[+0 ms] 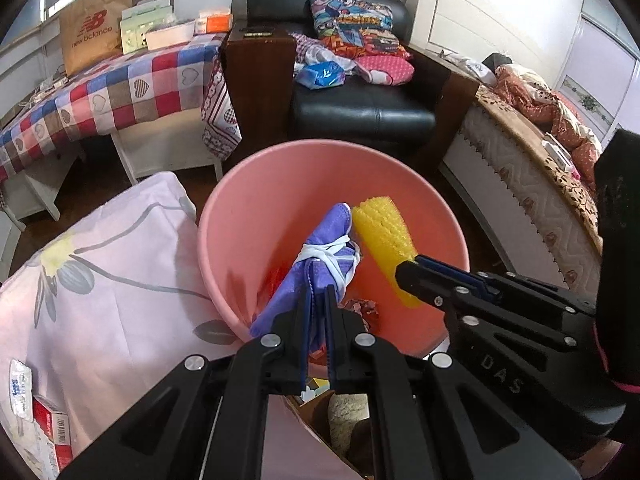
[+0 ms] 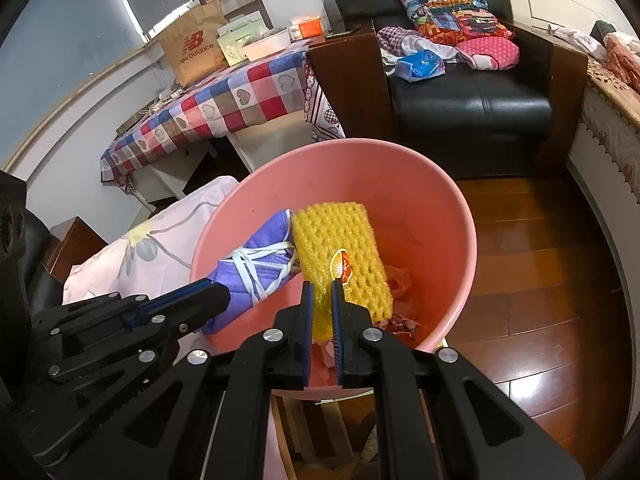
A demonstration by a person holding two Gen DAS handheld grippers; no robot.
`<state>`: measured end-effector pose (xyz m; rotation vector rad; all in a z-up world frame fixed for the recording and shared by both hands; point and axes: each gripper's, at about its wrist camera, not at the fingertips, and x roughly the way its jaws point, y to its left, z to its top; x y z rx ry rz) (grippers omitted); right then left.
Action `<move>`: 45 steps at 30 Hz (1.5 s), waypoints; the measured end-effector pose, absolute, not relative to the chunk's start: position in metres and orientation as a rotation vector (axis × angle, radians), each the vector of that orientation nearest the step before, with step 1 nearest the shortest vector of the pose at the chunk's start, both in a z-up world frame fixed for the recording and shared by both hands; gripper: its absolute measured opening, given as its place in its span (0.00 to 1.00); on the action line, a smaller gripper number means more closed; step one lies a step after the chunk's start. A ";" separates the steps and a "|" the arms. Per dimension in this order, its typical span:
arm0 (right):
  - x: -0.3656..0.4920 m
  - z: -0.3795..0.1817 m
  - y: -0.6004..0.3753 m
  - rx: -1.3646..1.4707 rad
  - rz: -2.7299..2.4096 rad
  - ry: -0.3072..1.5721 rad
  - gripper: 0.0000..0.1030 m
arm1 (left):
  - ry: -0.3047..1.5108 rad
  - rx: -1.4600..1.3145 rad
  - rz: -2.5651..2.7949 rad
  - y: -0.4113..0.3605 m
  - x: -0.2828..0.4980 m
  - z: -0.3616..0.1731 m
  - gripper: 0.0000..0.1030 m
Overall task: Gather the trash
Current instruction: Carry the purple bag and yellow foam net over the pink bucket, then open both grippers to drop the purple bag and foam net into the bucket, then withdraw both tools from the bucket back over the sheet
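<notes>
A pink plastic bin (image 1: 224,216) (image 2: 460,216) stands on the floor in front of both grippers. My left gripper (image 1: 319,289) (image 2: 218,294) is shut on a folded purple face mask (image 1: 320,252) (image 2: 256,260) tied with its white straps, held over the bin's mouth. My right gripper (image 2: 322,282) (image 1: 408,266) is shut on a yellow foam fruit net (image 2: 340,240) (image 1: 384,236) with an orange sticker, also held over the bin. Crumpled pinkish and red scraps (image 2: 400,284) (image 1: 362,306) lie in the bin's bottom.
A pale floral cloth (image 1: 100,280) (image 2: 160,248) lies left of the bin, with a small red box (image 1: 52,428) on it. Behind stand a black armchair (image 1: 360,112) (image 2: 472,104), a table with a checked cloth (image 1: 120,88) and a bed (image 1: 532,168). Wooden floor (image 2: 540,280) shows at the right.
</notes>
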<state>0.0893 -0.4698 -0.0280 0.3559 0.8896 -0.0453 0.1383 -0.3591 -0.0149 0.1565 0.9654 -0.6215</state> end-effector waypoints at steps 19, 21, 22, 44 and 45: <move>0.089 -0.043 -0.475 0.361 -0.083 0.940 0.28 | 0.991 0.154 -0.626 -0.360 0.137 -0.022 0.19; 0.089 -0.042 -0.474 0.358 -0.084 0.938 0.31 | 0.976 0.149 -0.625 -0.358 0.135 -0.018 0.22; 0.088 -0.042 -0.474 0.361 -0.084 0.937 0.31 | 0.972 0.148 -0.626 -0.358 0.134 -0.017 0.23; 0.068 -0.016 -0.447 0.309 -0.057 0.882 0.31 | 0.918 0.097 -0.579 -0.316 0.108 0.007 0.29; 0.067 -0.014 -0.445 0.307 -0.057 0.880 0.31 | 0.914 0.093 -0.576 -0.313 0.106 0.008 0.29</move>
